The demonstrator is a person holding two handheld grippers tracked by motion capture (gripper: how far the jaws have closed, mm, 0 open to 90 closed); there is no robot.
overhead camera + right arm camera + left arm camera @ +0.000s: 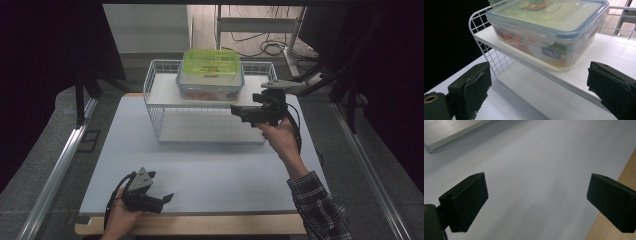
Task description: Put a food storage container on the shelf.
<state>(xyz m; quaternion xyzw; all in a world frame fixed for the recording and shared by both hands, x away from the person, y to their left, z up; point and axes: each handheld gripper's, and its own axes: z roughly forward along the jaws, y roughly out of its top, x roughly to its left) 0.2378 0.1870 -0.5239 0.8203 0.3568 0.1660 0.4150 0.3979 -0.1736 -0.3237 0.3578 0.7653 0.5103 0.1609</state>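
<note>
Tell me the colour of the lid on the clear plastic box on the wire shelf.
Bright lime green lid, clearest in the high view.

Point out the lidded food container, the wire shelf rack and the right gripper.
food container (210,70): high view, on its green lid.
wire shelf rack (154,95): high view, on its left wire side.
right gripper (234,110): high view, at its jaw tips.

Our left tool (159,199) low, near our body, jaws wide apart, empty. Our right tool (240,111) raised, forearm extended, jaws spread, empty.
</note>
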